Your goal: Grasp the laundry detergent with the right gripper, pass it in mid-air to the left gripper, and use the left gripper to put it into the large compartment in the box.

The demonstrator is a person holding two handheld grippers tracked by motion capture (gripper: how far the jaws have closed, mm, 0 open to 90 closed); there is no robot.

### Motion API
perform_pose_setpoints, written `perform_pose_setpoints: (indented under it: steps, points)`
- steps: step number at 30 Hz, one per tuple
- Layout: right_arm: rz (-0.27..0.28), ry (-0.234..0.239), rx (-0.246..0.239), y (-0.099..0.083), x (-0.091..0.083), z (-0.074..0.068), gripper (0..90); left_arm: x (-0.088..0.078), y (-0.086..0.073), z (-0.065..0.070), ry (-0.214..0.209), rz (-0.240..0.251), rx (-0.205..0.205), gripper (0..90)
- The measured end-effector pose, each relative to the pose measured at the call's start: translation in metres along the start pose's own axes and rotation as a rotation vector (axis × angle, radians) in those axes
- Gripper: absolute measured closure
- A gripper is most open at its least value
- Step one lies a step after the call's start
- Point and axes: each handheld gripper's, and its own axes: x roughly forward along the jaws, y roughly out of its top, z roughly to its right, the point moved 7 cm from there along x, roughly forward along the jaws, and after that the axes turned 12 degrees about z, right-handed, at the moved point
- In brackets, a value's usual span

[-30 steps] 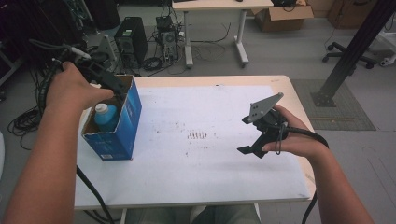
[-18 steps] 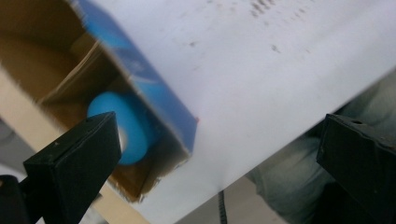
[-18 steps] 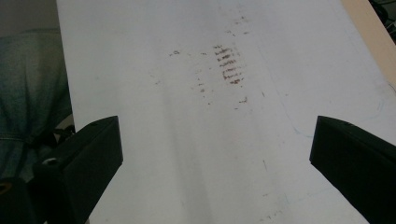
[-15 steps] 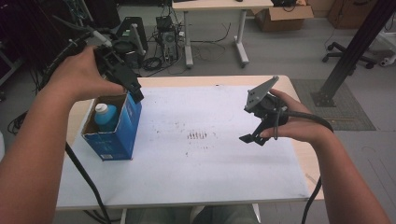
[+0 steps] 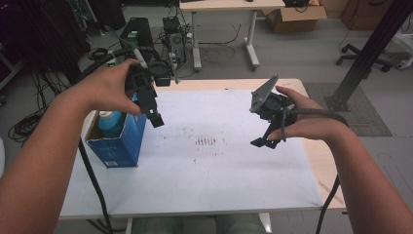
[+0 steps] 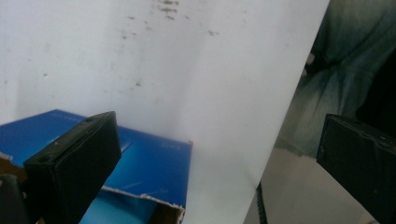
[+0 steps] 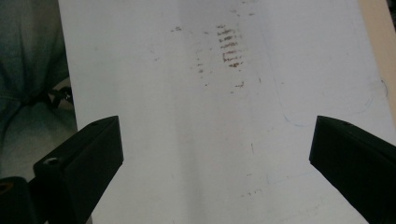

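Observation:
An open blue cardboard box [image 5: 119, 146] stands on the left of the white table sheet [image 5: 219, 170]. A bottle with a light blue cap [image 5: 111, 122] stands inside it. My left gripper [image 5: 151, 109] hangs in the air above the box's right edge, open and empty. In the left gripper view its jaws [image 6: 219, 140] stand wide apart over the box's blue wall [image 6: 149, 158] and the sheet. My right gripper [image 5: 265, 139] is held above the sheet's right half, with the grey plate on top. It is open [image 7: 215, 140] with nothing between its jaws.
Brown smudge marks [image 5: 207, 141] sit at the sheet's middle, also seen as brown smudge marks [image 7: 229, 46] in the right gripper view. The wooden table edge [image 5: 321, 170] shows at the right. Cables, computer cases and another table stand on the floor behind.
My left gripper has come up from the box's opening and moved right, holding nothing. The right gripper has risen slightly and stayed open.

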Motion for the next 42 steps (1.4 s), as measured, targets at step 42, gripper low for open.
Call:
perform_pose_setpoints:
  steps: [42]
  points:
    - [-0.134, 0.071, -0.013, -0.034, 0.028, 0.012, 3.6, 0.045, 0.013, 0.023, -0.082, -0.072, 0.188, 0.2]
